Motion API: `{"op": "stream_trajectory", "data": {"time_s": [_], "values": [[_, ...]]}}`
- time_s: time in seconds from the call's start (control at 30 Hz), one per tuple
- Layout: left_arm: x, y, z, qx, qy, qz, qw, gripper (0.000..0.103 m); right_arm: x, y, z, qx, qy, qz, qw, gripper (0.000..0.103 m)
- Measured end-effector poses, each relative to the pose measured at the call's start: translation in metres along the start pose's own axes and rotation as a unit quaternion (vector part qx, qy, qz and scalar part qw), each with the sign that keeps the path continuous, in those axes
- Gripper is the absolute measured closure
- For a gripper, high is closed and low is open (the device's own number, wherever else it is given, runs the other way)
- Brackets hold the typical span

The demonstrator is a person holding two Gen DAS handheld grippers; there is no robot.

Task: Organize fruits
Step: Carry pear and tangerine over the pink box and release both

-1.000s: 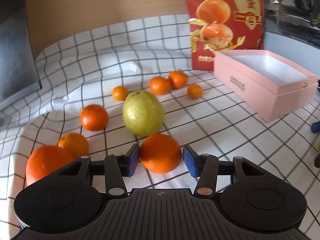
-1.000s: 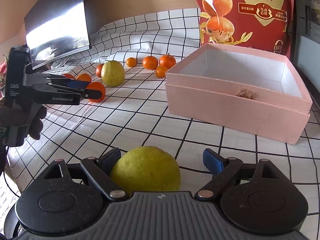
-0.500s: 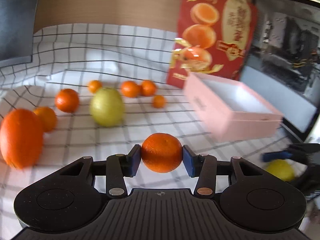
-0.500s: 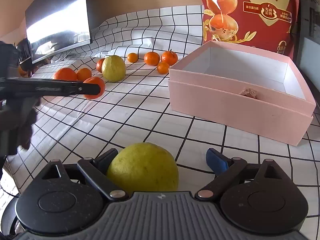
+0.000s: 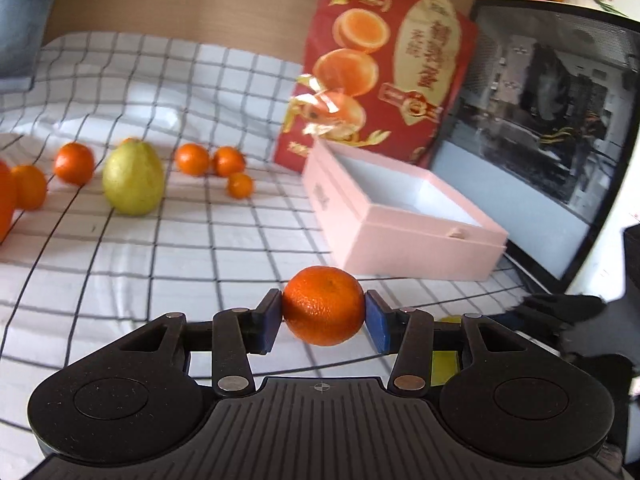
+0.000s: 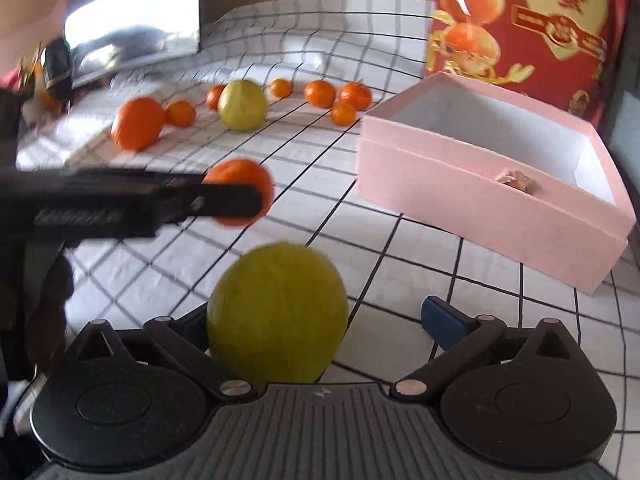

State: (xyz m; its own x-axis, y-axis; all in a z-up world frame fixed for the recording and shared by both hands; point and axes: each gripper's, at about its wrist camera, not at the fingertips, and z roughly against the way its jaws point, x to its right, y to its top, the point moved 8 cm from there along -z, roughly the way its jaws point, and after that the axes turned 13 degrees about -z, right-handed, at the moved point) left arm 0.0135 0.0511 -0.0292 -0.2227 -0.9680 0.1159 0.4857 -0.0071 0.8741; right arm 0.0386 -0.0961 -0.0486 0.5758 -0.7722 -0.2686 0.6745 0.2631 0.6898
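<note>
Behind yellow fruit (image 6: 276, 312), right hand-held gripper (image 6: 320, 320) opening, left pad hidden; left hand-held gripper (image 5: 323, 316) pinching mandarin (image 5: 323, 305), seemingly airborne.

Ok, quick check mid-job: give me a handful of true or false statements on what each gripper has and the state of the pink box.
1. The left gripper is clamped on an orange. True.
2. The right gripper squeezes the yellow-green fruit. False: its jaws are opening, with the right pad clear of the fruit.
3. The pink box is full of oranges. False: no fruit shows inside.
4. Several oranges lie on the checked cloth. True.
</note>
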Motion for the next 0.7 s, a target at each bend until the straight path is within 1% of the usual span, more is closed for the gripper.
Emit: {"op": "stream_trajectory", "data": {"time_s": [0.03,0.1,0.3,0.4,0.57,0.7], "values": [[-0.004,-0.001,0.000,-0.005,0.000,0.012,0.9999,0.053,-0.001,-0.002,0.001,-0.001,0.001,0.005,1.000,0.000],[-0.008,-0.002,0.002,-0.001,0.001,0.026,0.9997,0.053,0.000,-0.002,0.003,0.001,0.008,-0.001,1.000,0.000],[-0.011,-0.004,0.007,0.014,0.002,0.037,0.9992,0.053,0.020,0.000,0.016,0.010,0.022,-0.056,0.998,0.002],[-0.012,-0.006,0.005,0.008,0.001,0.046,0.9989,0.053,0.032,0.000,0.028,0.024,0.024,-0.077,0.996,0.002],[-0.015,-0.007,0.003,0.004,0.000,0.057,0.9984,0.053,0.045,-0.001,0.049,0.047,0.017,-0.081,0.995,0.002],[-0.015,-0.008,0.004,0.005,0.001,0.056,0.9984,0.053,0.045,-0.004,0.048,0.035,0.027,-0.079,0.996,0.002]]}}
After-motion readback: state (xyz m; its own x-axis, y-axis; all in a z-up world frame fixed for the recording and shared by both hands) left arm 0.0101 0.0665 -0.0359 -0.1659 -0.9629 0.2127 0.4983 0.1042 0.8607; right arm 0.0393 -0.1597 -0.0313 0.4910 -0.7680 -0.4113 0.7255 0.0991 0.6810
